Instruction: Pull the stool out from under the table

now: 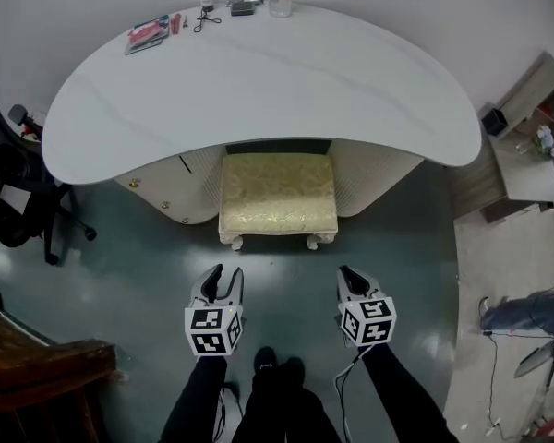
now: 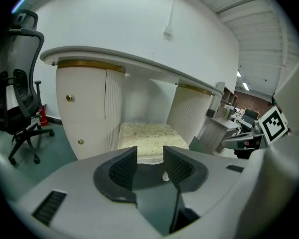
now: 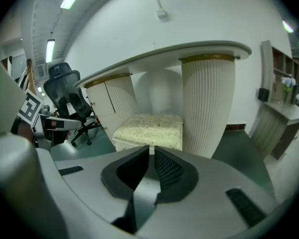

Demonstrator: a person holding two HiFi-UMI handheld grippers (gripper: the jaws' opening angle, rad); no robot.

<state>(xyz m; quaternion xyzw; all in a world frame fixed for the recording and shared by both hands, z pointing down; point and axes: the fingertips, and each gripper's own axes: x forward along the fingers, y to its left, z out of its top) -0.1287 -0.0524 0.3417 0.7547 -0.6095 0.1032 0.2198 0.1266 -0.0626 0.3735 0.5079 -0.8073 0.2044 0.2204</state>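
While the table (image 1: 258, 72) spans twelve o'clock, the stool (image 1: 277, 192) sits tucked part under its front edge. Your left gripper (image 1: 224, 273) hangs at seven o'clock, jaws apart and empty; your right gripper (image 1: 349, 275) at five, jaws together. Open it, then take both near corners evenly.

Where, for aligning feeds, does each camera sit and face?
Head view: on the person's head, steeply down at stool under table; shows left hand-held gripper, right hand-held gripper, sleeves.
Left gripper view: on the left one, along its open jaws toward stool.
Right gripper view: on the right one, along its shut jaws toward stool.
Shared: all show the stool.
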